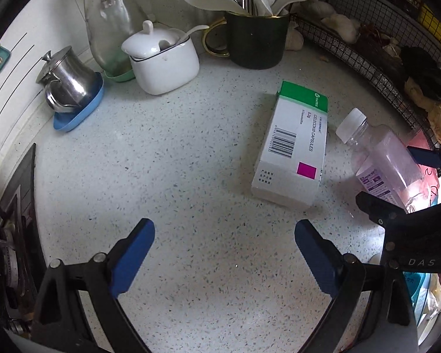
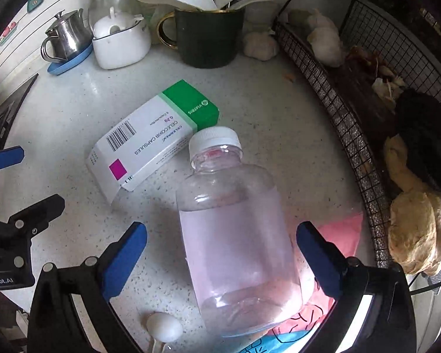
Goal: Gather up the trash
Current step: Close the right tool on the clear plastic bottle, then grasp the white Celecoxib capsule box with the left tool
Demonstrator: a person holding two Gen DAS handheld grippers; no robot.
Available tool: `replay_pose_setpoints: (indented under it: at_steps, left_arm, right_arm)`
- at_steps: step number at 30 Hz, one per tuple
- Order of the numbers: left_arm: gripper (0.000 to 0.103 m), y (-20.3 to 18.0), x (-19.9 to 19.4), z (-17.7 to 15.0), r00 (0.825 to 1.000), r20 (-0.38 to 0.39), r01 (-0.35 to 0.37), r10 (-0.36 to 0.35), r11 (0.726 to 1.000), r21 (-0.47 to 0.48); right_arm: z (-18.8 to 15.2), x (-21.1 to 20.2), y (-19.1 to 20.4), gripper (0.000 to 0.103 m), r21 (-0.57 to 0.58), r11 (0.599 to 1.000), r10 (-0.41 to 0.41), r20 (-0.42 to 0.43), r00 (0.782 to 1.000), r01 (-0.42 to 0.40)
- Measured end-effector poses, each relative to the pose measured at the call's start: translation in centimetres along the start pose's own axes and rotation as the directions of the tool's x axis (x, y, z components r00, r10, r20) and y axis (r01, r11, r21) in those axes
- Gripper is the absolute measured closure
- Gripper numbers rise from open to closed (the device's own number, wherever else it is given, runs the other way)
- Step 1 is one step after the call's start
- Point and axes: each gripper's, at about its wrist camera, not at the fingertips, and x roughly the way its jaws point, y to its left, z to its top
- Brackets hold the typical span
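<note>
A clear plastic bottle (image 2: pixel 235 235) with a white cap lies on its side on the speckled counter (image 2: pixel 73 111), partly over a pink paper (image 2: pixel 342 232). My right gripper (image 2: pixel 222 232) is open, its blue fingers on either side of the bottle's body with a gap on each side. A white medicine box (image 1: pixel 294 144) with a green end lies flat just left of the bottle (image 1: pixel 382 156). Nearer than the box, my left gripper (image 1: pixel 225 232) is open over bare counter with nothing between its fingers. The right gripper (image 1: pixel 402 182) shows at the right edge of the left wrist view.
At the back stand a dark mug of utensils (image 1: pixel 258 41), a white lidded pot (image 1: pixel 161 58), a steel jug (image 1: pixel 67 79) on a blue coaster and a glass bottle (image 1: pixel 108 29). A wire basket (image 2: pixel 352 135) with garlic and ginger borders the right. A stove (image 1: pixel 11 235) lies left.
</note>
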Motion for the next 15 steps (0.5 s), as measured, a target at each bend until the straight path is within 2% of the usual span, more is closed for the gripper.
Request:
replay_pose_setpoints:
  at_steps: [3,5,9,10,15]
  left_arm:
    - [0.008,-0.1,0.3,0.4,1.000,-0.001,-0.010,0.010,1.000,0.024]
    - [0.008,-0.2,0.3,0.5,1.000,-0.003,-0.011,0.011,0.999,0.044]
    - [0.008,-0.7,-0.1,0.7,1.000,-0.001,0.007,-0.007,0.995,0.096]
    - [0.008,-0.7,-0.3,0.8,1.000,0.000,0.016,-0.016,0.994,0.106]
    - [0.008,-1.0,-0.5,2.1,0.997,0.017,0.072,-0.076,0.986,0.151]
  right_arm:
    - [-0.5,0.8,-0.2,0.004,0.009,1.000,0.004,-0.021,1.000,-0.004]
    - [-0.7,1.1,-0.2,0.017,0.010,1.000,0.007,-0.027,1.000,-0.007]
    - [-1.1,1.2,-0.3,0.026,0.020,0.999,0.036,-0.027,0.999,-0.036]
    - [-1.0,1.5,0.2,0.036,0.022,0.999,0.043,-0.024,0.999,-0.042]
    - [-1.8,0.2,-0.6,0.038,0.079,0.994,0.075,0.023,0.997,-0.077]
